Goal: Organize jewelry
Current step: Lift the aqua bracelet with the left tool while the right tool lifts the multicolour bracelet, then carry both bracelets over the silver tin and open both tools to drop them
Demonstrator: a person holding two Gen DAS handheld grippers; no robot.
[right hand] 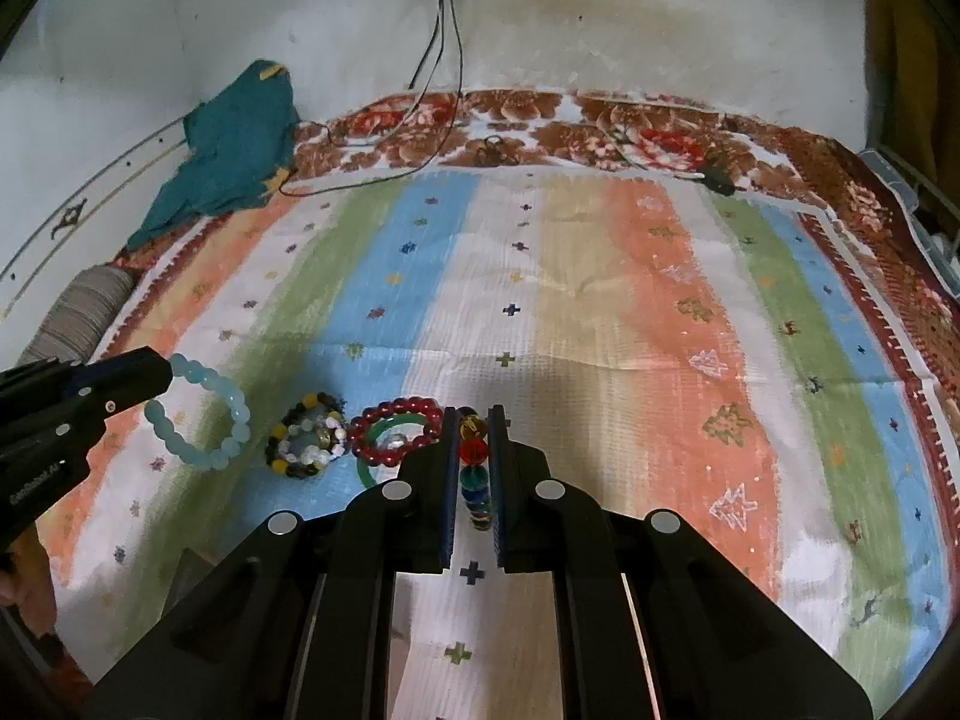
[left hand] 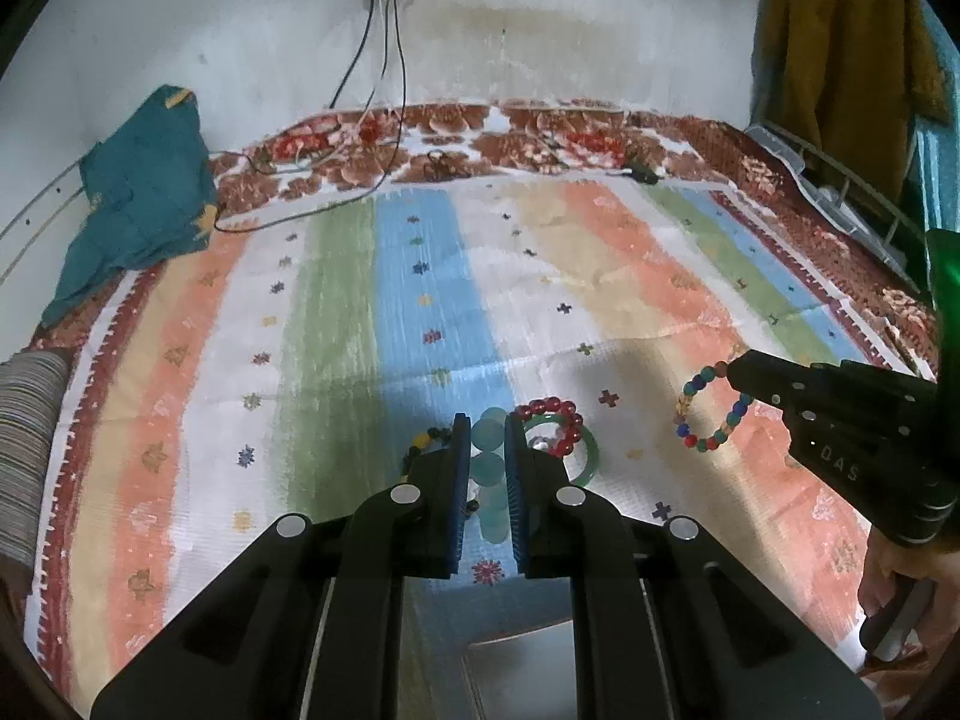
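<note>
My left gripper (left hand: 487, 420) is shut on a pale aqua bead bracelet (left hand: 489, 468), which also shows in the right wrist view (right hand: 201, 414) hanging from the left gripper (right hand: 165, 369). My right gripper (right hand: 474, 414) is shut on a multicolour bead bracelet (right hand: 473, 468), seen hanging from the right gripper (left hand: 735, 375) in the left wrist view (left hand: 711, 408). On the striped cloth lie a dark red bead bracelet (right hand: 396, 429) over a green bangle (right hand: 372, 456), and a black and yellow bead bracelet (right hand: 306, 441) around a white one.
A striped cloth (right hand: 600, 300) covers a floral blanket. A teal garment (right hand: 234, 144) lies at the back left. Cables (right hand: 444, 60) run down the wall from a socket. A striped roll (right hand: 84, 312) lies at the left edge. A wire rack (left hand: 840, 186) stands at the right.
</note>
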